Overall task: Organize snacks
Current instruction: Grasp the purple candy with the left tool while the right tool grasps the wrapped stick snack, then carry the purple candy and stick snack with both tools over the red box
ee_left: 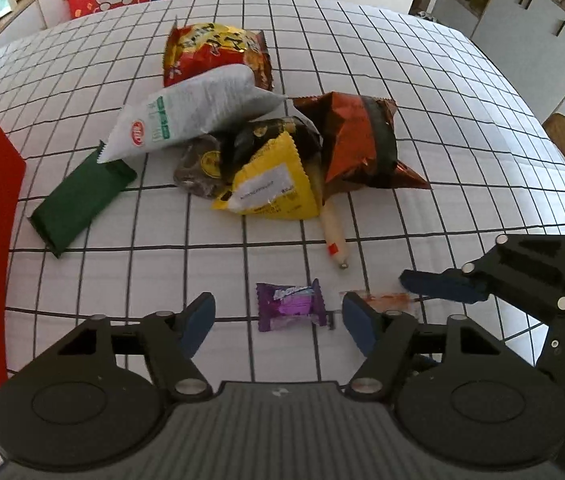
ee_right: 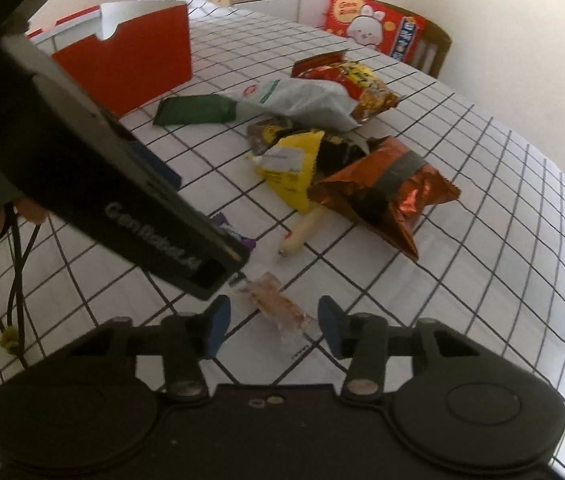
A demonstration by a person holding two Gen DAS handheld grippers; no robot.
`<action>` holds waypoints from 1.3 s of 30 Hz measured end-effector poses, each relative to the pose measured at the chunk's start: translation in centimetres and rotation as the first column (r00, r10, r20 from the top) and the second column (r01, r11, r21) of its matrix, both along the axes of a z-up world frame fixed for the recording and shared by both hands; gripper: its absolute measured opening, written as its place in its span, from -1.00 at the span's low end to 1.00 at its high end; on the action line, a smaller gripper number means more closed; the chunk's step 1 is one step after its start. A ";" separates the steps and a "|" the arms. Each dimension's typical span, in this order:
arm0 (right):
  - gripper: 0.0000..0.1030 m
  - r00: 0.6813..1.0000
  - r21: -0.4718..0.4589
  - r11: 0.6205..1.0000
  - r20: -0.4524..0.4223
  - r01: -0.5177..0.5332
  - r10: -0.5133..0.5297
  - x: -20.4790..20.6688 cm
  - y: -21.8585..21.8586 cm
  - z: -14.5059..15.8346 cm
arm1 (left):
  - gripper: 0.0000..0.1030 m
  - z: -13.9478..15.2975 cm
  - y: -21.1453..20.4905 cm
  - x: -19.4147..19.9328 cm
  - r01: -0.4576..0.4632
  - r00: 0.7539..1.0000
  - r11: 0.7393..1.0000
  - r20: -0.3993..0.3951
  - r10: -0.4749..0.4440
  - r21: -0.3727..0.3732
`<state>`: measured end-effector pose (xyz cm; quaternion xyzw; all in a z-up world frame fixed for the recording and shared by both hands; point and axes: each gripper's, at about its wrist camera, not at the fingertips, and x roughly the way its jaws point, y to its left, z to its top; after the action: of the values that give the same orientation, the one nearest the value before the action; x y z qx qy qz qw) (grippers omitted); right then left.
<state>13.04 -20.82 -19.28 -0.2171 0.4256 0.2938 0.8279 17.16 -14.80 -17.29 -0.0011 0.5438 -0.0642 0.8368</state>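
Left wrist view: one purple candy (ee_left: pixel 291 306) between released fingers (ee_left: pixel 198 318); right fingers (ee_right: pixel 332 322) released around one clear-wrapped snack (ee_right: pixel 278 306).

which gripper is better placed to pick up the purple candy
Left. The purple candy lies on the table between the left gripper's open fingers. The right gripper straddles a clear-wrapped snack instead.
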 end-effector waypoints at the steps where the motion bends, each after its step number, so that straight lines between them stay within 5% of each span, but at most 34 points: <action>1: -0.28 1.000 0.001 1.000 0.000 -0.006 0.006 0.0 0.0 -0.1 | 0.29 -0.1 -0.1 0.1 -0.001 1.000 1.000 -0.004 0.001 0.000; 9: -0.46 1.000 0.023 1.000 -0.007 -0.003 0.004 0.0 -0.4 -0.1 | -0.30 -0.4 -0.7 0.1 0.003 1.000 1.000 0.010 -0.003 0.017; 16: -0.68 0.999 0.023 0.999 -0.005 0.036 -0.036 -0.4 -0.6 -0.1 | -0.59 -0.3 -0.4 -0.1 0.002 1.000 1.000 0.027 -0.002 0.001; 27: -0.70 0.978 0.084 0.975 -0.056 0.205 -0.200 -0.9 -2.1 1.0 | -0.63 0.9 0.5 -1.7 -0.022 0.998 1.000 0.051 0.023 -0.010; 39: -0.70 0.969 0.151 0.958 -0.053 0.246 -0.241 -2.9 -0.2 5.6 | -0.63 5.7 3.9 -5.5 -0.090 0.988 0.995 0.122 0.093 -0.030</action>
<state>10.15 -21.01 -13.65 -0.0926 0.4387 0.2259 0.8648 11.62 -10.87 -11.56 -0.0325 0.4898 -0.0324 0.8706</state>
